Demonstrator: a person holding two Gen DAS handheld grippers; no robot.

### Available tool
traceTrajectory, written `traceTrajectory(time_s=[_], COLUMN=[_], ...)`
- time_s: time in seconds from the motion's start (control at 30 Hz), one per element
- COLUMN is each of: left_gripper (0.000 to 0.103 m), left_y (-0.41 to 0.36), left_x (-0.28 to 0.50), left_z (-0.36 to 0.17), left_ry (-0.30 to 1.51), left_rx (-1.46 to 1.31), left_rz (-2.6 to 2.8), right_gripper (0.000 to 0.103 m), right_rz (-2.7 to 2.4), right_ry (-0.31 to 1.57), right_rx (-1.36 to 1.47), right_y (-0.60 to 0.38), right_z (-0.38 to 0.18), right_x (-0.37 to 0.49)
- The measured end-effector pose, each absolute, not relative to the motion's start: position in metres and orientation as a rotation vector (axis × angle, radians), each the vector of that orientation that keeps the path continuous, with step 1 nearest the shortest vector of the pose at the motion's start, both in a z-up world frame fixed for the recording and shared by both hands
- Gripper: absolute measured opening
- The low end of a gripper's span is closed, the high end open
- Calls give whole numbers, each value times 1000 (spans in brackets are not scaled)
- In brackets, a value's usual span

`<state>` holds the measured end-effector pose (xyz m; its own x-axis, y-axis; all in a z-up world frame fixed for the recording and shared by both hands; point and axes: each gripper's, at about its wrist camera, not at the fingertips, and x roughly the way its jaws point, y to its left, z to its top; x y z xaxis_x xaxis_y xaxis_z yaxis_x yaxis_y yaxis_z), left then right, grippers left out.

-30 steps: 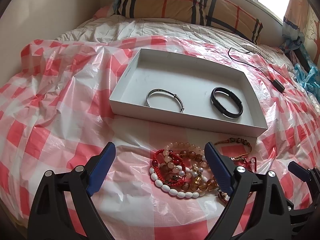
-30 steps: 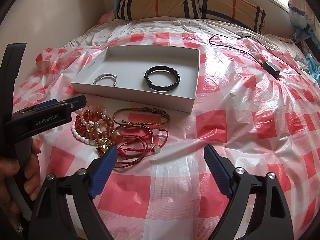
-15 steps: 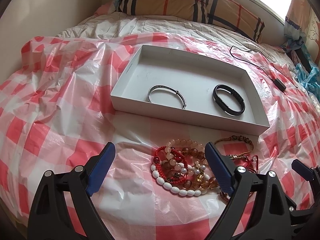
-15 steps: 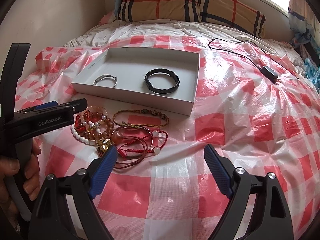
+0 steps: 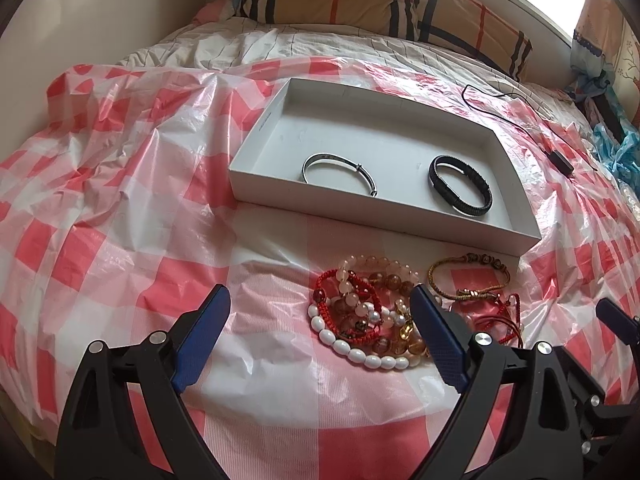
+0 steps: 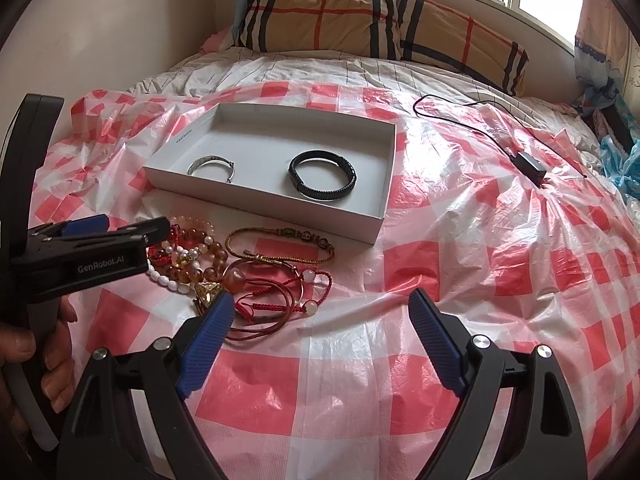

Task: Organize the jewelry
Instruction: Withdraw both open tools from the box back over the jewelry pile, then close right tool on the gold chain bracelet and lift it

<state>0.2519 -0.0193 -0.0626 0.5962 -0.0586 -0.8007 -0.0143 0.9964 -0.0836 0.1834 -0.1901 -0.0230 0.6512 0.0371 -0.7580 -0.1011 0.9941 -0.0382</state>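
A white shallow box (image 5: 384, 216) (image 6: 264, 206) lies on the bed and holds a silver bangle (image 5: 339, 172) (image 6: 211, 165) and a black bracelet (image 5: 460, 185) (image 6: 322, 176). A pile of beaded bracelets (image 5: 368, 320) (image 6: 188, 260), a gold cord bracelet (image 5: 470, 276) (image 6: 280, 246) and red cord bracelets (image 6: 276, 300) lie in front of the box. My left gripper (image 5: 320, 332) is open and empty, just short of the bead pile. It also shows in the right wrist view (image 6: 86, 256). My right gripper (image 6: 318, 332) is open and empty, right of the pile.
A red-and-white checked plastic sheet (image 6: 480, 264) covers the bed. A black cable with an adapter (image 6: 530, 165) lies at the right. A plaid pillow (image 6: 360, 20) sits at the back, a wall (image 6: 100, 28) at the left.
Both grippers have tilted or drawn back a little, so the box and jewelry sit slightly higher in both views. Nothing was picked up or let go.
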Motion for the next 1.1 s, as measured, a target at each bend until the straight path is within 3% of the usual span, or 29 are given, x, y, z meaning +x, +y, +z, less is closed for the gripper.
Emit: traceTrajectory(time_s=[0.73, 1.0, 1.1], left_gripper=[87, 87, 87], left_y=[-13, -21, -20], left_x=[223, 224, 226], left_z=[-60, -63, -64], left_ry=[924, 930, 932], left_rx=[-93, -49, -54], left_rz=[-78, -70, -66], right_gripper=[85, 67, 67], right_rz=[183, 259, 262], right_ry=[909, 937, 949], right_rx=[-120, -75, -88], right_y=[-197, -196, -188], right_z=[-23, -34, -37], right_x=[164, 198, 218])
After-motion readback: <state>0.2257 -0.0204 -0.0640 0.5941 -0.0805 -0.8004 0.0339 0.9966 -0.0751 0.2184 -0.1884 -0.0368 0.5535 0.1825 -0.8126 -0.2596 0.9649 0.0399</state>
